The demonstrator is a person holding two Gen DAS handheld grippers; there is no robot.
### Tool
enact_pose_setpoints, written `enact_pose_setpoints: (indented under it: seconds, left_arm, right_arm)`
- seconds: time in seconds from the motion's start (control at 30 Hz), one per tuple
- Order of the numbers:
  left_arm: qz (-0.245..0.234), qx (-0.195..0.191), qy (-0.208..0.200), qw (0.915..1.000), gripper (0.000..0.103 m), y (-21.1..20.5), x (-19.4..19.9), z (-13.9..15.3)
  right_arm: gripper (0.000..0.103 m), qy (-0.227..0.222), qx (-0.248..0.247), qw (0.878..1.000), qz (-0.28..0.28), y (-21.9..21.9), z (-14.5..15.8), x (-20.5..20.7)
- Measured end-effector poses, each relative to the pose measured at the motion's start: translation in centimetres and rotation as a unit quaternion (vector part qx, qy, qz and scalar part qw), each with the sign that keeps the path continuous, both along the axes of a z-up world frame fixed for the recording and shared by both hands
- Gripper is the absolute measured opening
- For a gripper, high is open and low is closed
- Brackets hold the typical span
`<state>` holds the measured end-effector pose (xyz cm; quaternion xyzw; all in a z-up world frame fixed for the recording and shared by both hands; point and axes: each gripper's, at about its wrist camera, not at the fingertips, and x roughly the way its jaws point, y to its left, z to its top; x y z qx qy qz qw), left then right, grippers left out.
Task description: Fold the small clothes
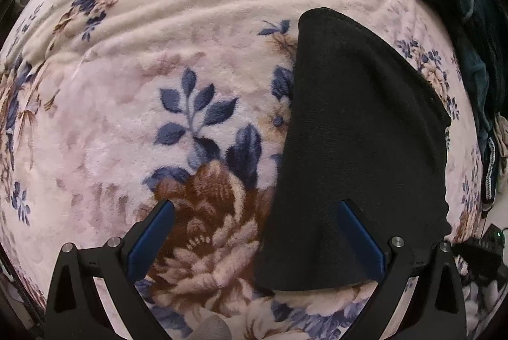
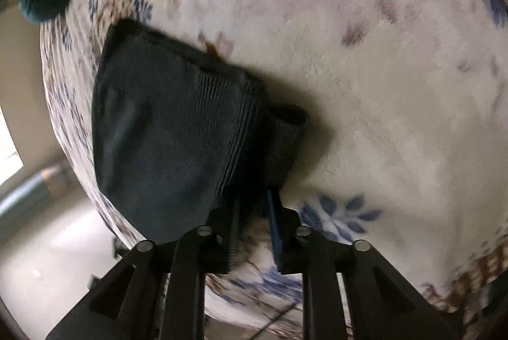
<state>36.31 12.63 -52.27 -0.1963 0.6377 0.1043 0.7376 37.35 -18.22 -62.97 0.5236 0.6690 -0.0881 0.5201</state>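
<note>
1. Left wrist view: your left gripper point(image 1: 255, 211) hangs over the floral blanket point(image 1: 127, 105) with its jaws spread wide and nothing between them.
2. Your black garment point(image 1: 358, 155) lies flat on that blanket, reaching under the right-hand blue pad point(image 1: 360, 240); the other pad sits above a brown flower.
3. A dark teal cloth point(image 1: 457, 6) is bunched at the blanket's far right edge, apart from the garment.
4. Right wrist view: your right gripper point(image 2: 254, 209) is drawn narrow, pinching the ribbed hem of the black garment point(image 2: 165, 124), whose edge curls up just beyond the fingertips.
5. This picture is blurred, so finer detail is unclear.
</note>
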Motion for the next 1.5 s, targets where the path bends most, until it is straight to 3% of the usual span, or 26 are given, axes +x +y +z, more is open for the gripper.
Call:
enact_pose_setpoints:
  seconds: [0.1,0.2,0.23,0.27,0.3,0.4,0.5,0.53,0.6,0.63,0.7,0.77,0.83,0.87,0.93,1.0,1.03,1.07,1.13,1.2,1.33,1.4,1.5]
  left_arm:
    - [0.003,0.001,0.004,1.0,0.103,0.2,-0.2,-0.2]
    - [0.007,0.002,0.005,1.0,0.103,0.5,-0.7,-0.1]
    - [0.008,0.002,0.006,0.9999,0.103,0.6,-0.8,-0.1]
    - [0.009,0.002,0.006,0.9999,0.103,0.6,-0.9,-0.1]
    - [0.01,0.001,0.007,0.9999,0.103,0.7,-1.0,-0.1]
    - [0.011,-0.001,0.004,0.9999,0.103,0.7,-0.9,0.0]
    - [0.014,-0.004,0.001,0.9999,0.103,0.9,-1.1,-0.1]
    - [0.017,-0.006,0.003,0.9998,0.103,0.8,-1.1,-0.2]
    - [0.023,-0.02,0.005,0.9995,0.103,0.8,-1.1,-0.5]
    - [0.025,-0.028,0.006,0.9993,0.103,0.7,-1.0,-0.8]
    - [0.028,-0.043,0.012,0.9986,0.103,0.6,-1.1,-1.3]
    - [0.032,-0.064,0.013,0.9974,0.103,0.6,-1.2,-1.7]
    - [0.037,-0.077,0.009,0.9963,0.103,0.7,-1.5,-2.0]
    - [0.039,-0.081,0.006,0.9959,0.103,0.7,-1.5,-2.1]
    - [0.046,-0.087,0.002,0.9952,0.103,0.9,-1.8,-2.2]
    - [0.054,-0.093,-0.001,0.9942,0.103,1.1,-1.9,-2.3]
    - [0.057,-0.096,-0.003,0.9938,0.103,1.2,-2.0,-2.3]
    - [0.057,-0.096,-0.005,0.9938,0.103,1.3,-2.3,-2.4]
    - [0.051,-0.097,-0.017,0.9938,0.103,1.4,-2.1,-2.4]
    - [0.043,-0.102,-0.024,0.9936,0.103,1.5,-1.8,-2.7]
    - [0.023,-0.114,-0.036,0.9925,0.103,0.9,0.3,-3.7]
    - [0.011,-0.115,-0.046,0.9923,0.103,0.3,1.6,-4.2]
    - [-0.019,-0.117,-0.046,0.9919,0.103,-0.7,3.2,-5.1]
  right_arm:
    - [0.024,-0.001,0.02,0.999,-0.035,0.5,-1.3,0.6]
    - [0.026,-0.012,0.029,0.998,-0.049,0.7,-0.6,0.1]
    - [0.032,-0.018,0.028,0.998,-0.05,-0.1,-0.3,-0.7]
    - [0.052,-0.022,0.022,0.998,-0.052,0.1,0.3,-1.3]
    - [0.061,-0.024,0.014,0.998,-0.06,0.1,0.9,-1.9]
    - [0.062,-0.027,0.017,0.997,-0.076,-0.3,0.5,-1.9]
    - [0.062,-0.012,0.046,0.992,-0.114,-0.7,-2.2,-1.9]
    - [0.062,-0.011,0.048,0.991,-0.121,-0.8,-2.9,-1.9]
    - [0.023,-0.028,0.046,0.99,-0.134,-0.6,-3.9,-1.6]
    - [0.023,-0.035,0.035,0.991,-0.123,-0.3,-3.9,-1.1]
    - [0.021,-0.095,-0.003,0.994,-0.052,0.5,-2.8,0.4]
    - [0.021,-0.15,0.006,0.988,-0.028,0.8,-1.9,0.6]
    - [0.02,-0.213,0.053,0.975,-0.035,0.0,-1.2,0.3]
    - [0.02,-0.261,0.072,0.962,-0.026,-0.5,-0.6,0.4]
    - [0.02,-0.312,0.075,0.947,0.018,-0.6,-0.5,0.6]
    - [0.022,-0.26,0.051,0.963,0.05,-0.9,-3.5,0.3]
    - [0.022,-0.229,0.078,0.97,0.026,-1.3,-5.4,-0.2]
    - [0.024,-0.224,0.126,0.966,-0.026,-2.0,-6.5,-1.0]
    - [0.036,-0.217,0.148,0.964,-0.029,-1.8,-5.9,-1.0]
    - [0.064,-0.23,0.168,0.958,-0.02,-1.0,-5.2,-1.1]
    - [0.077,-0.218,0.187,0.958,0.011,1.7,-5.4,-0.6]
    - [0.091,-0.22,0.2,0.955,0.001,2.7,-5.4,0.6]
    - [0.092,-0.213,0.207,0.955,0.001,4.7,-5.3,3.0]
